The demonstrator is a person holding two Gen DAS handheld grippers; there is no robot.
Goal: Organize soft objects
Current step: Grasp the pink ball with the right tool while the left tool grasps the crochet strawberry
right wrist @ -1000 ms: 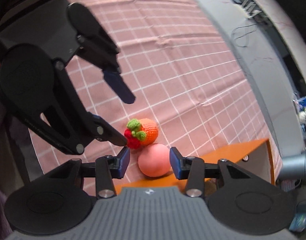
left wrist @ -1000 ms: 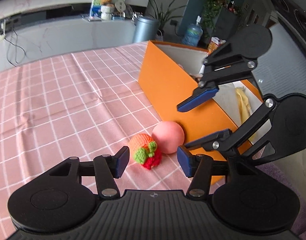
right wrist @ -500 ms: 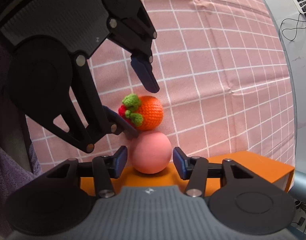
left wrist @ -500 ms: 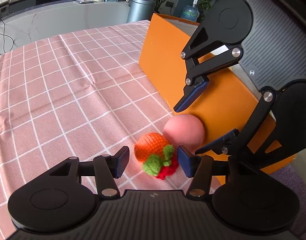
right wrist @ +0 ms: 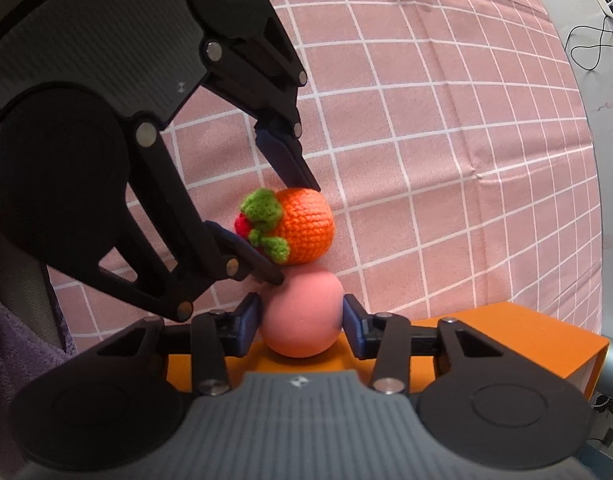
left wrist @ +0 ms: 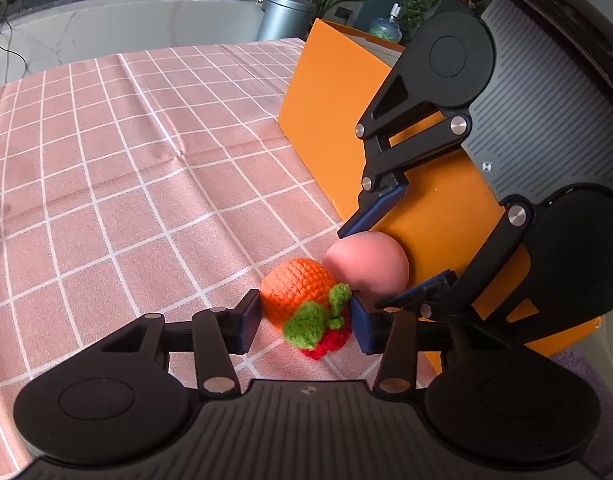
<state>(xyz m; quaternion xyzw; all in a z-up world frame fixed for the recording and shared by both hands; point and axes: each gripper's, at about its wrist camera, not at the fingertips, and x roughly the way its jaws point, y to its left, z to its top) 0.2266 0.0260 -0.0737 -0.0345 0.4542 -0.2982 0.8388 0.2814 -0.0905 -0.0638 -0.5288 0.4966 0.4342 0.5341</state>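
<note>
An orange crocheted fruit [left wrist: 298, 286] with green leaves and a red base lies on the pink checked tablecloth [left wrist: 126, 184]. A pink soft ball [left wrist: 368, 266] rests behind it, against the side of an orange box [left wrist: 338, 100]. My left gripper [left wrist: 306, 322] is open with its jaws on either side of the crocheted fruit [right wrist: 302, 226]. My right gripper [right wrist: 302, 320] is open with its jaws on either side of the pink ball [right wrist: 302, 316], reaching down from over the box [right wrist: 506, 340].
The tablecloth stretches away to the left and far side. A grey counter [left wrist: 126, 32] with a metal bin [left wrist: 284, 16], plants and a water bottle stands behind the table. Purple cloth [right wrist: 14, 344] shows at the table's near edge.
Both grippers have moved down and in. The crocheted fruit now sits between my left jaws and the pink ball between my right jaws. Neither object has moved.
</note>
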